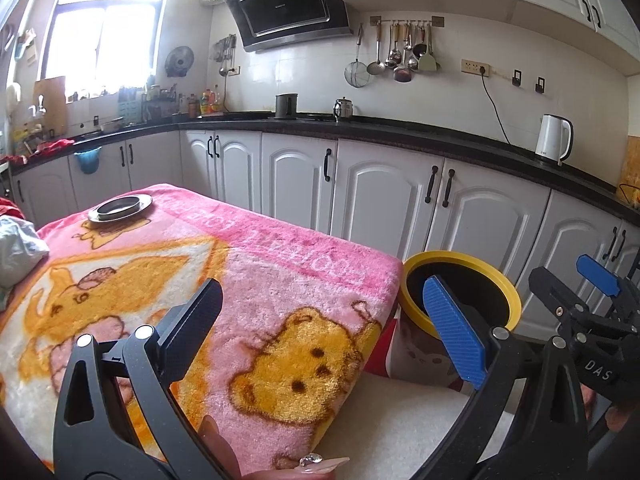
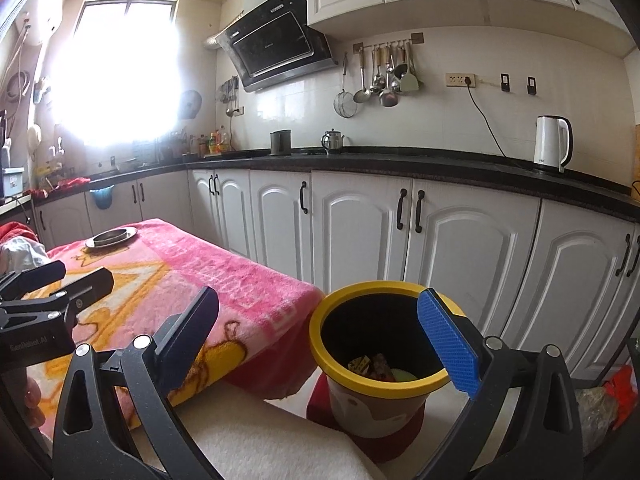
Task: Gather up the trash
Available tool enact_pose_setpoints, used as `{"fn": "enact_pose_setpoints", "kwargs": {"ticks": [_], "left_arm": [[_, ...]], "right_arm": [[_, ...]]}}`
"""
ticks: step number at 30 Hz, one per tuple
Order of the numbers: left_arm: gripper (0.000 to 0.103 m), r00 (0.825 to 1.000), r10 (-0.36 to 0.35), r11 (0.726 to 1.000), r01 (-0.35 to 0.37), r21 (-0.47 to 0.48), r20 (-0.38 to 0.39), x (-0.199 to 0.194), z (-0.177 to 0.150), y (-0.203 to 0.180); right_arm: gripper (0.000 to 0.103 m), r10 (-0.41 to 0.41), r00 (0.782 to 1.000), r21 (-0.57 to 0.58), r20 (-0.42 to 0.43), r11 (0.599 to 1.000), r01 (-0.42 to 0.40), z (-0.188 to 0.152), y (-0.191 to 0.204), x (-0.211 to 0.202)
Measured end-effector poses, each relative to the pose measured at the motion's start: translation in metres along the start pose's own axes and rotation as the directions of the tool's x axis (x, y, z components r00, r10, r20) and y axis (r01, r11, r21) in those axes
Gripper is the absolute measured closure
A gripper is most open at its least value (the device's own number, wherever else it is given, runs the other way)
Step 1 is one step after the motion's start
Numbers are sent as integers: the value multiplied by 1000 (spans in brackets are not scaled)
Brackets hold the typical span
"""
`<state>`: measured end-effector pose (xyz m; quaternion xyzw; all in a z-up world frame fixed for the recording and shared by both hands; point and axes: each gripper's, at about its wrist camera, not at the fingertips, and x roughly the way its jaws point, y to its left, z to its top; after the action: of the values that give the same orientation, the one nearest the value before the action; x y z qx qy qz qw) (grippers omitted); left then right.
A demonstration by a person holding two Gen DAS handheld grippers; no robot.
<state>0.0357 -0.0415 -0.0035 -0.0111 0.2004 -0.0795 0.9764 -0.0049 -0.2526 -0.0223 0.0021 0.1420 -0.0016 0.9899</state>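
We find both grippers raised over the near edge of the table. The left gripper (image 1: 332,340) has its jaws wide apart and holds nothing; below it lies the pink blanket (image 1: 256,264) that covers the table. The right gripper (image 2: 328,344) also stands with jaws apart and empty, and it looks down toward the bin (image 2: 376,364), which stands on the floor just off the table's right end.

The trash (image 2: 376,362) lies at the bottom of the bin: a few scraps, one yellowish, one dark. The interior is in shadow, so we cannot say what they are. On the blanket we see no loose scrap. A metal dish (image 1: 120,208) sits at the far left corner, and a pale crumpled bundle (image 1: 18,248) shows at the left edge; it may be a bag or cloth, and we cannot tell whether it counts as trash.

By our judgement, collection is at or near its end, unless that bundle is to go as well.

Risks noted:
- The bin stands close against the hanging blanket. A low sweep of the right gripper could strike the yellow rim (image 2: 320,336) and tip it.
- The blanket pile is deep. A jaw dragged across it could snag and pull the cloth, and the dish with it.
- The grippers are near each other and could collide if either one crosses over.
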Motion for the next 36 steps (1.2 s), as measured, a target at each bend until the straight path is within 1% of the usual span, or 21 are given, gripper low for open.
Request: {"fn": "enact_pose_setpoints", "kwargs": {"ticks": [11,36], "left_arm": [[11,1000,1,1000,-1,-4,0,0,0,1],[11,1000,5,1000,-5,-2,-1,0,-1,0]], "right_arm": [[6,-11,1000,-4,-14,1000,11,-3,1,3],[6,-18,1000,-5,-5,1000,18,-3,-2,1]]}}
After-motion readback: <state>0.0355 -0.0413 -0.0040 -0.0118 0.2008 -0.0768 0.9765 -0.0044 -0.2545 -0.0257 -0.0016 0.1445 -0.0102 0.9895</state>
